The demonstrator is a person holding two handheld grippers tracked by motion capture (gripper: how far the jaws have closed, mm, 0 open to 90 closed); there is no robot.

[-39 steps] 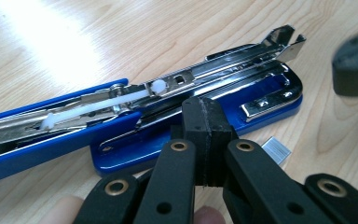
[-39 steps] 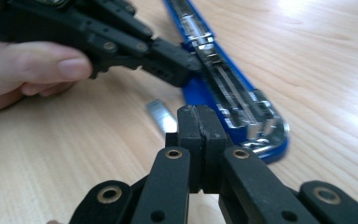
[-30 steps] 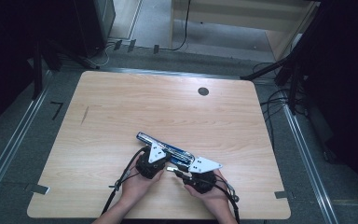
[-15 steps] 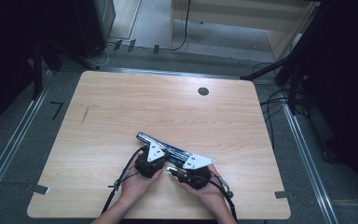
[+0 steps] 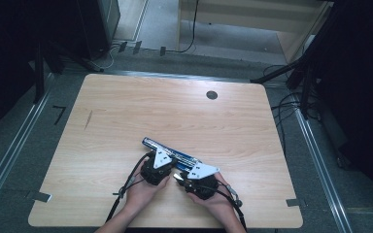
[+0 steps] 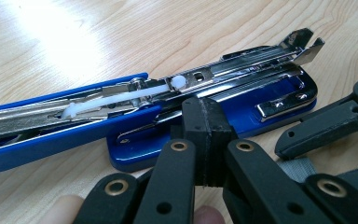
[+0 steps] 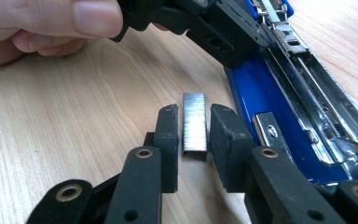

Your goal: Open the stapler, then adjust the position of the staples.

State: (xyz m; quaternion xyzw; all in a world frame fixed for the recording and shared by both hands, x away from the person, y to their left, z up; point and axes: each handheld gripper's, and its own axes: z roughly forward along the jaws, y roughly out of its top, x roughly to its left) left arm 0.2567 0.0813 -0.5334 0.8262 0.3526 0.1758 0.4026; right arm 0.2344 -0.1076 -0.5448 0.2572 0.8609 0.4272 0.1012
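While the left gripper (image 6: 205, 140) sits closed against the opened blue stapler (image 6: 214, 107), the staple strip (image 7: 194, 122) stands between the right gripper's (image 7: 194, 140) parted jaws — just left of the stapler's channel, long axis roughly parallel.

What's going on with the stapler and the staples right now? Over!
Left gripper shut, resting against the open blue stapler. Right gripper has the strip of staples between its jaws, small gaps either side, jaws just closing. Nothing in the way.

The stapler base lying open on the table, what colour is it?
Glossy blue plastic stapler base under a silver metal staple channel; clearest in the left gripper view.
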